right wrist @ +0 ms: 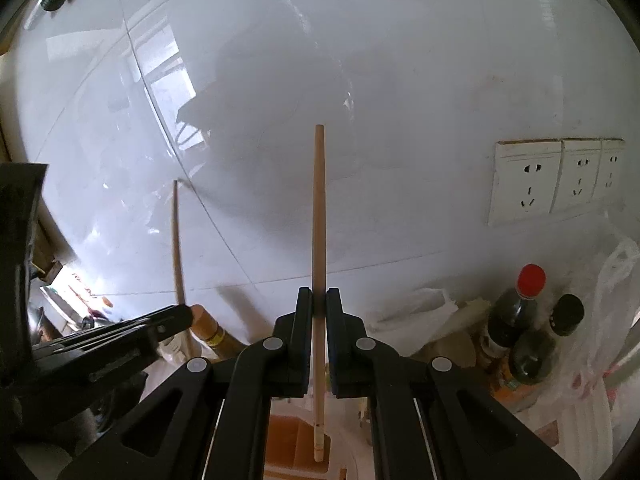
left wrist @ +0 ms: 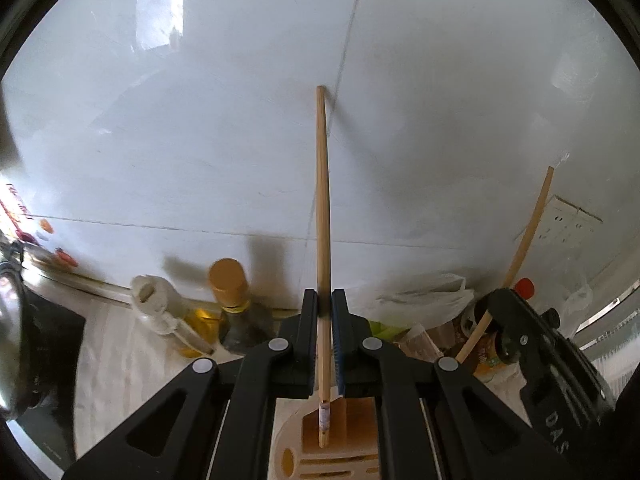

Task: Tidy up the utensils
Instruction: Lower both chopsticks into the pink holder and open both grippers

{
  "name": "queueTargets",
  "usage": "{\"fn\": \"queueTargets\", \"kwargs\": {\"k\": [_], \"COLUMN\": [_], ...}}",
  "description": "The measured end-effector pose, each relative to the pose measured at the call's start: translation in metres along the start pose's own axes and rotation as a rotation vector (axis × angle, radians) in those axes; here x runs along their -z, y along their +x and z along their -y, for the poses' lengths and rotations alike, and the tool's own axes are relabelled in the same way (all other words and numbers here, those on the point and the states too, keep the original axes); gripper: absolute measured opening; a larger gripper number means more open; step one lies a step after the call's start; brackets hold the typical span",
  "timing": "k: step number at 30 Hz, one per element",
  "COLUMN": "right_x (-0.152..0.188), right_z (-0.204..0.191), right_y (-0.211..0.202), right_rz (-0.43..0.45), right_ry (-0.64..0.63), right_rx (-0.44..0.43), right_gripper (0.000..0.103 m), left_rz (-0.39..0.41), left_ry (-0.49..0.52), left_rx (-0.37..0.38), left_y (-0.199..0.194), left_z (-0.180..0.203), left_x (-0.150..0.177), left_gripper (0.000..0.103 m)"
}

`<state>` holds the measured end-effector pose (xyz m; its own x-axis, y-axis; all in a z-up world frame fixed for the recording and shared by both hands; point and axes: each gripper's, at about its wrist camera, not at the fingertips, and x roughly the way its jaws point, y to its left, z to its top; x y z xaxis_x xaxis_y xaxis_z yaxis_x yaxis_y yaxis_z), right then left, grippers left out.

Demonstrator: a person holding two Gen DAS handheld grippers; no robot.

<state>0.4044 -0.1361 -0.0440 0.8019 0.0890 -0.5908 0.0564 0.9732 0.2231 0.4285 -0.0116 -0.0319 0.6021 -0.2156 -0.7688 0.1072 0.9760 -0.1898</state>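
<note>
The left gripper (left wrist: 325, 300) grasps a chopstick (left wrist: 323, 208) pointing to twelve o'clock. The right gripper (right wrist: 319, 300) grasps another chopstick (right wrist: 319, 216), likewise aimed at twelve, before the tiled wall (right wrist: 400, 80).

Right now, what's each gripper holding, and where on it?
Left gripper clamps a long wooden chopstick low on its shaft, near the banded end. Right gripper clamps a second wooden chopstick likewise low.

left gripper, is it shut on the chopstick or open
Shut on it. In the left wrist view the left gripper has both pads pressed against the chopstick, with no gap visible.
</note>
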Motion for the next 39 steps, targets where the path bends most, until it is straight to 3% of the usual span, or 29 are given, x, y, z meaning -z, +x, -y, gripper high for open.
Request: {"fn": "queueTargets", "kwargs": {"k": [17, 22, 24, 25, 26, 27, 28, 31, 32, 33, 35, 38, 39], "right_x": [0.034, 0.043, 0.046, 0.047, 0.048, 0.048, 0.048, 0.049, 0.050, 0.051, 0.055, 0.064, 0.067], "right_z": [-0.004, -0.003, -0.001, 0.000, 0.001, 0.003, 0.003, 0.008, 0.010, 0.011, 0.012, 0.016, 0.019], "right_y": [-0.015, -0.019, -0.021, -0.023, -0.026, -0.030, -0.034, -0.050, -0.053, -0.058, -0.071, -0.088, -0.092], "right_rz": [0.004, -0.052, -0.079, -0.087, -0.094, -0.094, -0.090, -0.087, -0.086, -0.087, -0.083, -0.081, -0.086], "right_ry": [-0.047, -0.051, -0.052, -0.050, -0.045, -0.038, -0.034, -0.029, -0.032, -0.035, -0.042, -0.044, -0.039], "right_rx": [-0.058, -0.075, -0.083, -0.081, -0.083, -0.080, -0.082, -0.071, -0.061, -0.047, -0.008, 0.044, 0.060], "right_gripper": [0.007, 0.008, 0.008, 0.016, 0.032, 0.041, 0.053, 0.058, 0.064, 0.068, 0.087, 0.103, 0.103], "left_rz": [-0.005, -0.026, -0.022, -0.019, -0.009, 0.008, 0.021, 0.070, 0.074, 0.081, 0.098, 0.098, 0.091], "left_ry": [0.027, 0.044, 0.053, 0.054, 0.049, 0.039, 0.034, 0.020, 0.017, 0.016, 0.027, 0.027, 0.024], "left_rx": [0.063, 0.062, 0.038, 0.024, 0.009, -0.007, -0.024, -0.065, -0.081, -0.086, -0.124, -0.156, -0.157], "left_y": [0.007, -0.008, -0.017, -0.022, -0.029, -0.036, -0.042, -0.062, -0.067, -0.071, -0.078, -0.088, -0.090], "left_z": [0.006, 0.004, 0.003, 0.002, -0.001, -0.005, -0.008, -0.020, -0.024, -0.028, -0.032, -0.039, -0.042], "left_x": [0.034, 0.041, 0.043, 0.043, 0.044, 0.045, 0.047, 0.053, 0.057, 0.060, 0.068, 0.085, 0.092], "left_gripper": [0.004, 0.008, 0.015, 0.021, 0.039, 0.065, 0.075, 0.085, 0.097, 0.103, 0.103, 0.103, 0.103]}}
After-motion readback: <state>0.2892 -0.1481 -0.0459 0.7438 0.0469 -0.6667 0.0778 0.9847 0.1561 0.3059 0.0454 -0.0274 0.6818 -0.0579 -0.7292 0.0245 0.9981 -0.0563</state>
